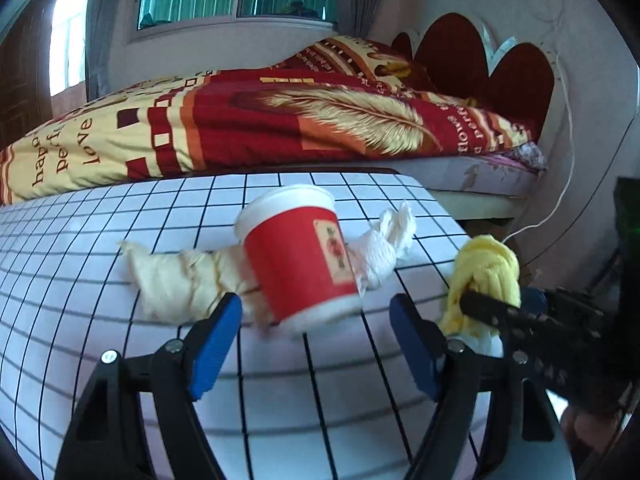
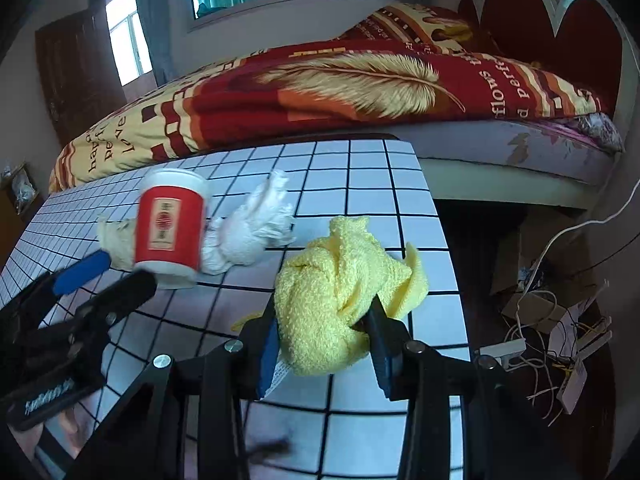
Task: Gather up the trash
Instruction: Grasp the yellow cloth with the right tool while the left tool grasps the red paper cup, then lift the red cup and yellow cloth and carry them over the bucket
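Observation:
A red paper cup (image 1: 296,264) with a white rim stands tilted on the checked tabletop (image 1: 80,240). Behind it lie a crumpled white tissue (image 1: 384,248) and a cream wad of paper (image 1: 172,280). My left gripper (image 1: 316,308) is open, with the base of the cup between its blue pads and a gap on each side. My right gripper (image 2: 324,316) is shut on a yellow cloth (image 2: 336,280), held just above the table near its right edge. The right wrist view also has the cup (image 2: 168,228), the tissue (image 2: 252,232) and the left gripper (image 2: 120,274).
A bed with a red and yellow quilt (image 1: 240,120) runs along the table's far side. The table's right edge (image 2: 444,240) drops to a floor with cables and boxes (image 2: 540,320). A white cord (image 1: 560,200) hangs by the headboard.

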`<state>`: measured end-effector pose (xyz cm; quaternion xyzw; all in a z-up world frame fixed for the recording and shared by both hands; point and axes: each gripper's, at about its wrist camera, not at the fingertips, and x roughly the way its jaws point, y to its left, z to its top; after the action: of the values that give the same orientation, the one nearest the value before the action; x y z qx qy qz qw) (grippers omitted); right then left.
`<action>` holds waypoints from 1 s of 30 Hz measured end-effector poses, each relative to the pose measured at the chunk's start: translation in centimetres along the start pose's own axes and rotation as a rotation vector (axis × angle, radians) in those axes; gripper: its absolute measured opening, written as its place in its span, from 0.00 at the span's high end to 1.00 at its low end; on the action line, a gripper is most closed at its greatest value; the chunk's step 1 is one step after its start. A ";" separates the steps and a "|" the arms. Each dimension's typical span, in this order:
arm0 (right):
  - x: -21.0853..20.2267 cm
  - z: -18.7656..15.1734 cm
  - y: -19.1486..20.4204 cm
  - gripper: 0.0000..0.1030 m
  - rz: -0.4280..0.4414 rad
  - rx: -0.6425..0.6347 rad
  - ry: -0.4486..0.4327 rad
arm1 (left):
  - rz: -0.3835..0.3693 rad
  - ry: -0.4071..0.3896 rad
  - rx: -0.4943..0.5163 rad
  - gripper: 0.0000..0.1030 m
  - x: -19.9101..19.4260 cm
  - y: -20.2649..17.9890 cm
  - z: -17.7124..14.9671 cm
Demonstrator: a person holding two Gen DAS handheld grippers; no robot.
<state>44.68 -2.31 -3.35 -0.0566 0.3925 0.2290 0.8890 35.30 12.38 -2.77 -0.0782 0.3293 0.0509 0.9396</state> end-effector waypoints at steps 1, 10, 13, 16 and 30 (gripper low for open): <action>0.4 0.0 -0.3 0.59 0.004 0.003 0.007 | 0.008 0.011 0.003 0.25 0.6 -0.1 0.1; 0.2 -0.3 -0.9 0.59 0.040 0.000 0.006 | 0.020 0.083 0.035 0.41 2.2 -0.1 0.8; -0.8 -0.6 -0.8 0.59 0.048 -0.004 -0.012 | 0.022 0.047 0.063 0.42 0.2 -0.2 0.3; -1.9 -0.9 -0.1 0.59 0.060 -0.018 -0.028 | 0.020 0.016 0.074 0.43 -1.9 0.0 -0.3; -11.1 -4.8 3.9 0.59 0.059 -0.106 -0.120 | -0.005 -0.077 0.111 0.44 -11.4 0.4 -2.6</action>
<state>33.15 -4.19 1.76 -0.0783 0.3273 0.2788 0.8994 24.77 11.79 2.31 -0.0248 0.2952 0.0330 0.9545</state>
